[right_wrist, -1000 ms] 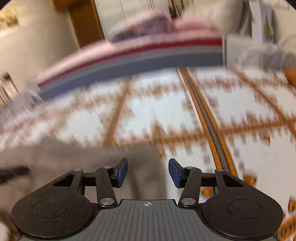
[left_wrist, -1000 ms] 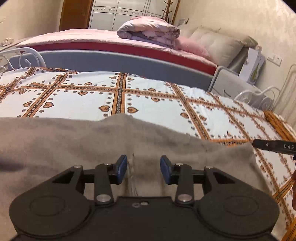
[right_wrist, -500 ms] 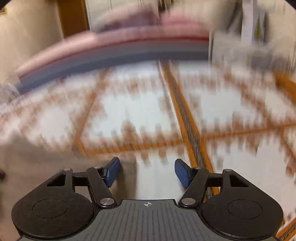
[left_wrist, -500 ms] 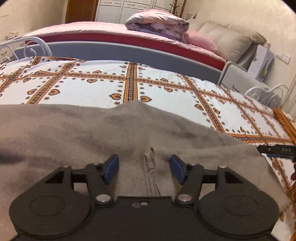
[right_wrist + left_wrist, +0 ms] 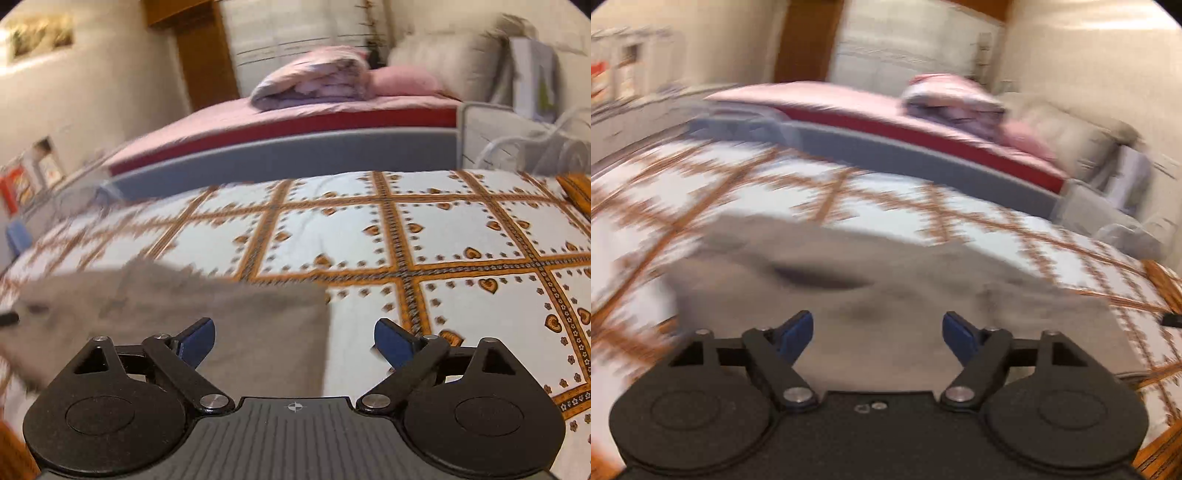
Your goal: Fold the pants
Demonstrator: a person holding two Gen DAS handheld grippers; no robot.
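pants flat on the bedspread, ahead of both wide-spread, empty jaws

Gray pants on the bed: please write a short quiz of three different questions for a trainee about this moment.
1. True or false: the left gripper is shut on the gray pants.
2. In the right wrist view, the pants lie toward which side: A left, B right, C top?
3. Fill in: the pants rest on a white bedspread with an orange ____ pattern.

Key: 1 false, its jaws stand wide apart; 2 A; 3 grid. The right gripper is open too.
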